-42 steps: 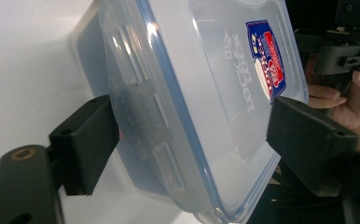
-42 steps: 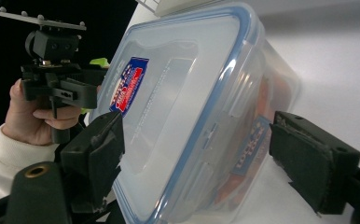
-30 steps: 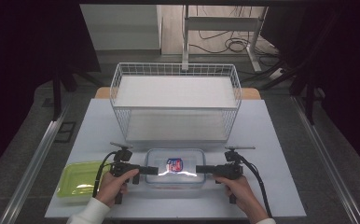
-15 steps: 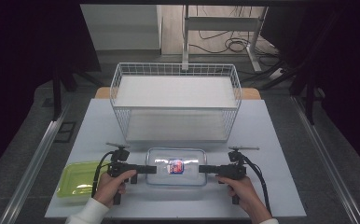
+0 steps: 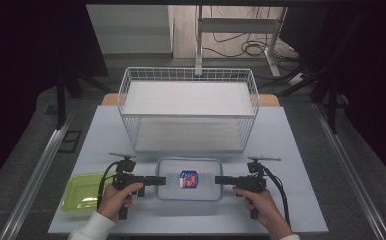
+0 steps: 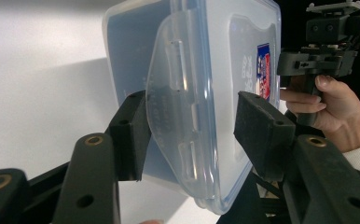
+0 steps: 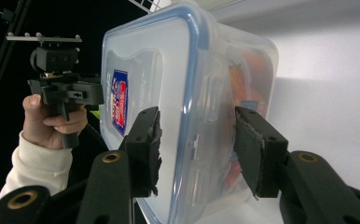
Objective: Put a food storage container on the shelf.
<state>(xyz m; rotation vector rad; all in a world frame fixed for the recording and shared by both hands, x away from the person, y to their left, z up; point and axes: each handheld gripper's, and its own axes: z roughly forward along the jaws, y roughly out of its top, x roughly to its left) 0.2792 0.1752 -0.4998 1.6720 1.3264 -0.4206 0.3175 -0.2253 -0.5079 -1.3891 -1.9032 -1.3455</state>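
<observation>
High view: a clear lidded container (image 5: 188,179) lies at lower centre on the pale surface (image 5: 291,150), in front of a white wire basket (image 5: 190,107), with a green tray (image 5: 83,190) at lower left. The left gripper (image 5: 157,180) and right gripper (image 5: 221,179) point level and inward at its two short ends, each held in a hand (image 5: 115,199) rising from the bottom edge.

Left gripper view: the jaws have just been closing; they straddle the container's (image 6: 201,93) end latch, the left pad (image 6: 134,133) against the wall, the right pad standing apart from the lid. The far hand (image 6: 329,109) grips the other tool at upper right.

Right gripper view: the jaws, also just closing, flank the container (image 7: 187,107); the pads (image 7: 255,149) sit close to it, but I cannot tell whether they press.
</observation>
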